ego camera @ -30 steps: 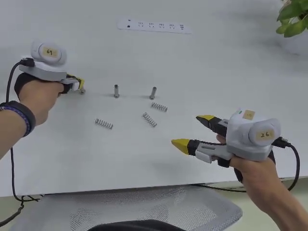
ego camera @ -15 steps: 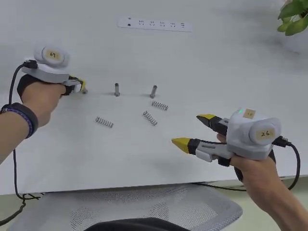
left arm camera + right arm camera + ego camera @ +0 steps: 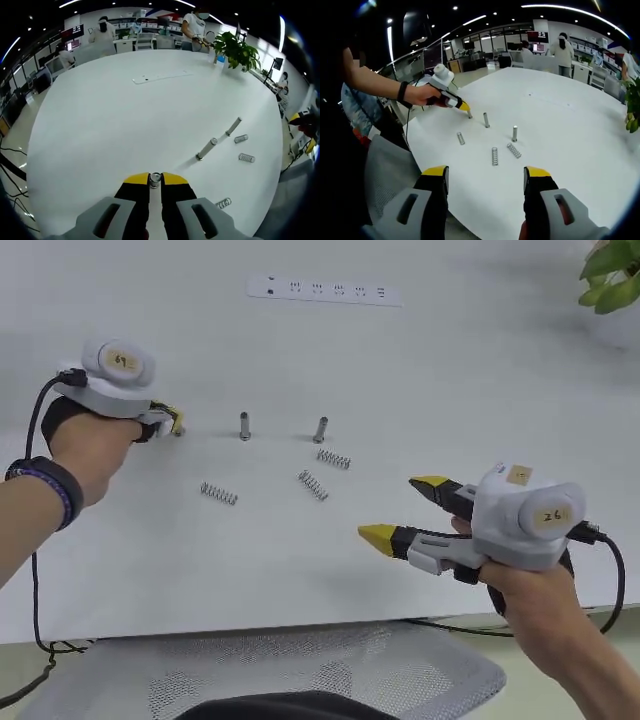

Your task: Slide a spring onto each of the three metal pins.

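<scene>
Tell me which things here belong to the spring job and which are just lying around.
Job: left tool gripping a pin, two more pins, three springs, right tool.
Lying about: power strip, plant, chair.

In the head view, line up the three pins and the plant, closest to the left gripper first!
1. Left pin, between the left gripper jaws.
2. Middle pin, just to its right.
3. Right pin, farther right.
4. Plant, top-right corner.

Pwr strip far side table; plant top-rt corner
</scene>
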